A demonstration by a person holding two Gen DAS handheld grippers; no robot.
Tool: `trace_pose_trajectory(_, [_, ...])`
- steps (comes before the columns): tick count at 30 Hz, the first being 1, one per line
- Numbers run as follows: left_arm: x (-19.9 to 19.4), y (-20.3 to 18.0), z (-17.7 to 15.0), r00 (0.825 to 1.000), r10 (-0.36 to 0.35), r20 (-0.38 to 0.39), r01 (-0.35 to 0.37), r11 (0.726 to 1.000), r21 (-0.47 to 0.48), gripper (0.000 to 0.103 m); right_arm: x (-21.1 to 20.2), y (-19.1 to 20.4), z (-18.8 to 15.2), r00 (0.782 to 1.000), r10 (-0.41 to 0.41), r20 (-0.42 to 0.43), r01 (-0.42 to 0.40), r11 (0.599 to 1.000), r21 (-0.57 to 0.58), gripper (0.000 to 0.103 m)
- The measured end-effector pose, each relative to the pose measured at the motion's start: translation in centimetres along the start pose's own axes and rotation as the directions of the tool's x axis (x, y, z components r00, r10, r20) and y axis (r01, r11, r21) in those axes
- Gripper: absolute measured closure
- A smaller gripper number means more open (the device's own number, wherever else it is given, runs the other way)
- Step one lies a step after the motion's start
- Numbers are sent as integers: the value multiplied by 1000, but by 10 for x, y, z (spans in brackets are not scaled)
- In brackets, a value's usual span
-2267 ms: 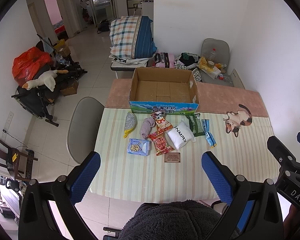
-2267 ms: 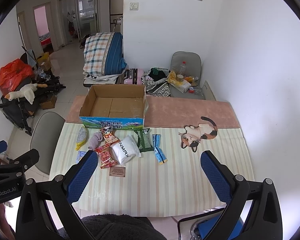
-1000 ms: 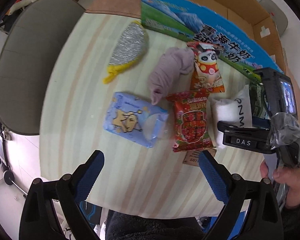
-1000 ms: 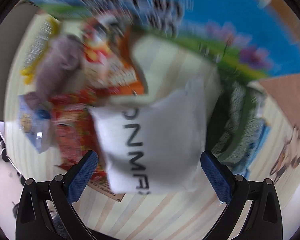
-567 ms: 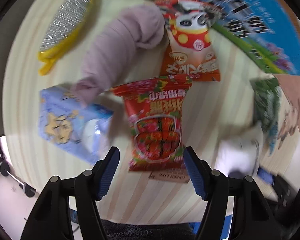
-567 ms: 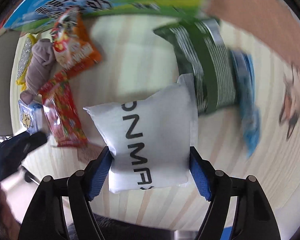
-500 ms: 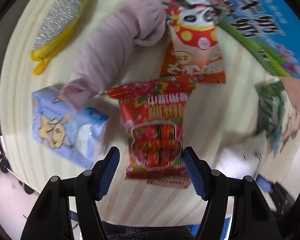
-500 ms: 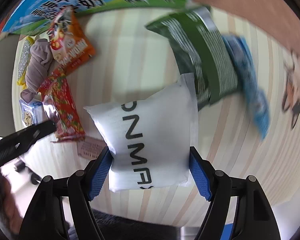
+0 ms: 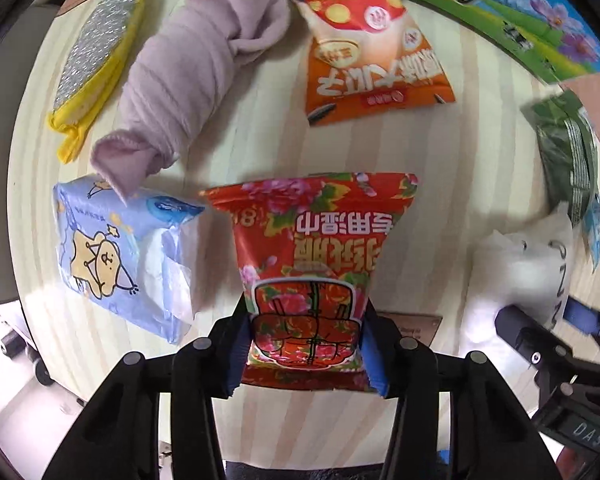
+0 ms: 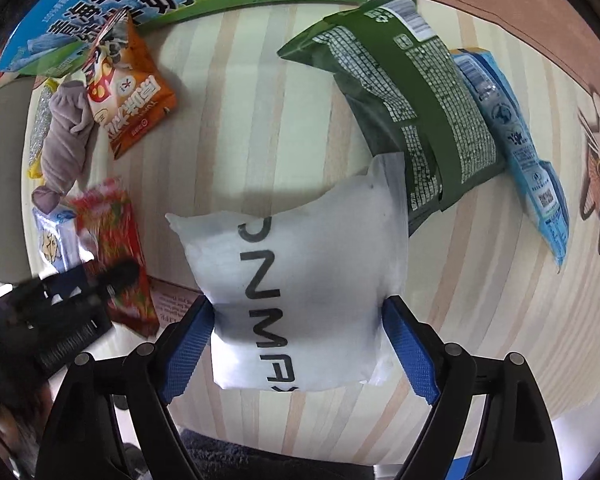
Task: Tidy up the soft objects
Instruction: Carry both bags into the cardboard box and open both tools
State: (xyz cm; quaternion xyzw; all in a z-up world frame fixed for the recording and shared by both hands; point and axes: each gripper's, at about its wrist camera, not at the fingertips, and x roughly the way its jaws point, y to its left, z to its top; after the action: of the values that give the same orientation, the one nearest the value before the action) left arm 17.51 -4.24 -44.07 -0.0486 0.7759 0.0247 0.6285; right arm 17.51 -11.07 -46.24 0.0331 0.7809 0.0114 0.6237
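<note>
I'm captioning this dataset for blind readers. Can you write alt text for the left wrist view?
The left gripper is shut on the near end of a red floral packet on a striped table. Around it lie a blue tissue pack, a rolled lilac cloth and an orange snack bag.

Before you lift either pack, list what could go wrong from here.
1. The left gripper pinches only the near end of the red floral pack; the long free end may sag or slip out.
2. The right gripper squeezes the puffy white pack, which could squirm loose. Its far corner seems to overlap the dark green bag, so lifting may drag that bag.
3. Both grippers sit close together and could collide.
</note>
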Motion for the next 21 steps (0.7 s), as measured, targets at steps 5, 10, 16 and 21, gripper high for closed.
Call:
trace_pose_trajectory(5, [-8, 1, -11, 999, 10, 45, -10, 1000, -3, 61, -7, 9, -14, 1000, -17, 10, 17, 1000, -9, 26])
trace_pose_trajectory(10, [-59, -2, -26, 991, 14, 130, -20, 999, 44, 61, -28, -8, -27, 999, 19, 50, -20, 1000, 18, 39])
trace_pose_trajectory(16, [-149, -1, -31, 965, -68, 255, 36, 991, 126, 62, -74, -19, -38, 986, 93, 137, -102, 993, 61, 40])
trace_pose_trajectory(21, [-236, -3, 6, 924, -156, 350, 84, 973, 214, 61, -152, -15, -26, 952, 162, 260, -189, 978, 84, 40])
